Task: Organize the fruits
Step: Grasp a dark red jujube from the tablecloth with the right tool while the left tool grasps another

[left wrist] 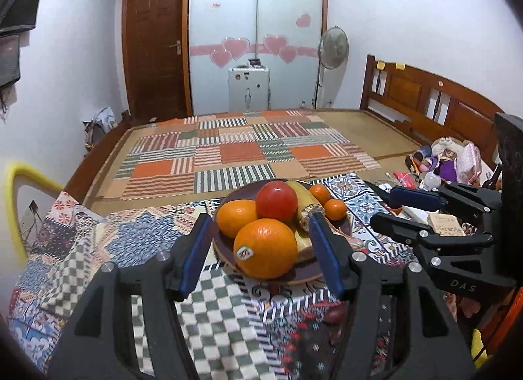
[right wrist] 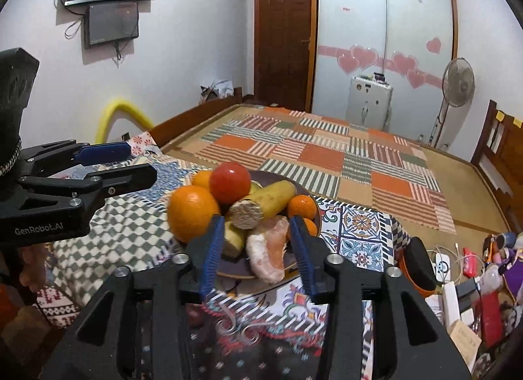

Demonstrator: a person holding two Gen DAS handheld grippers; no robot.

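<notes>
A dark plate [left wrist: 307,274] on the patterned cloth holds a big stickered orange [left wrist: 264,247], a second orange [left wrist: 237,216], a red round fruit [left wrist: 276,200], a cut banana [left wrist: 302,198] and two small mandarins [left wrist: 335,208]. In the right wrist view the plate [right wrist: 228,269] also carries a peeled citrus piece [right wrist: 268,252]. My left gripper [left wrist: 260,220] hovers open in front of the big orange, pads clear of it. My right gripper [right wrist: 255,220] is open too, with the peeled piece seen between its fingers but untouched. Each gripper shows in the other's view: right [left wrist: 384,206], left [right wrist: 140,162].
Beyond the cloth lies a bed with a patchwork mat [left wrist: 235,154] and a wooden headboard [left wrist: 434,102]. Clutter of bottles, boxes and cables [right wrist: 474,282] crowds the right side. A yellow foam tube [left wrist: 16,184] stands at the left; a fan [left wrist: 333,46] is at the back.
</notes>
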